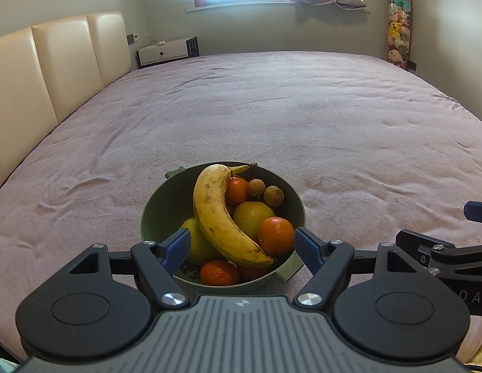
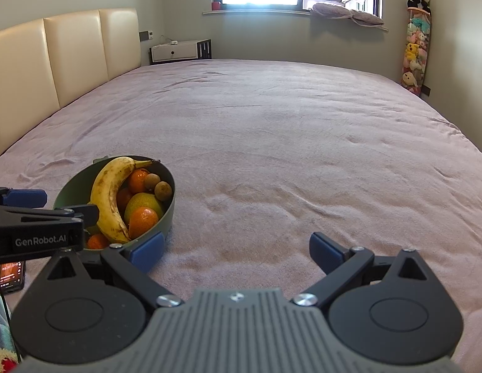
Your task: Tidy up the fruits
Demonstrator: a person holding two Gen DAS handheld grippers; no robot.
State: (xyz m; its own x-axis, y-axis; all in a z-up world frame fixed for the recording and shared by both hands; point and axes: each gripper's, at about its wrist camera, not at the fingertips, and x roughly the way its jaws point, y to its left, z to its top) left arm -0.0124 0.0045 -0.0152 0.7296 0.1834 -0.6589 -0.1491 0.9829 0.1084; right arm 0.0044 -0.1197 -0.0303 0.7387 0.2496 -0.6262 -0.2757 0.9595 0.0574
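Note:
A green bowl (image 1: 147, 214) sits on the pink bedspread and holds a banana (image 1: 216, 214), several oranges (image 1: 275, 236), a green pear (image 1: 252, 219), a yellow-green fruit (image 1: 197, 245) and two small brown fruits (image 1: 273, 195). My left gripper (image 1: 242, 245) is open and empty, its blue fingertips astride the bowl's near rim. My right gripper (image 2: 238, 250) is open and empty over bare bedspread, to the right of the bowl (image 2: 168, 214). The banana (image 2: 108, 199) also shows in the right wrist view.
A cream padded headboard (image 1: 54, 71) runs along the left. A white bedside cabinet (image 1: 166, 51) stands at the far corner. A column of plush toys (image 1: 398, 28) hangs at the far right. A phone (image 2: 12, 275) lies at the near left.

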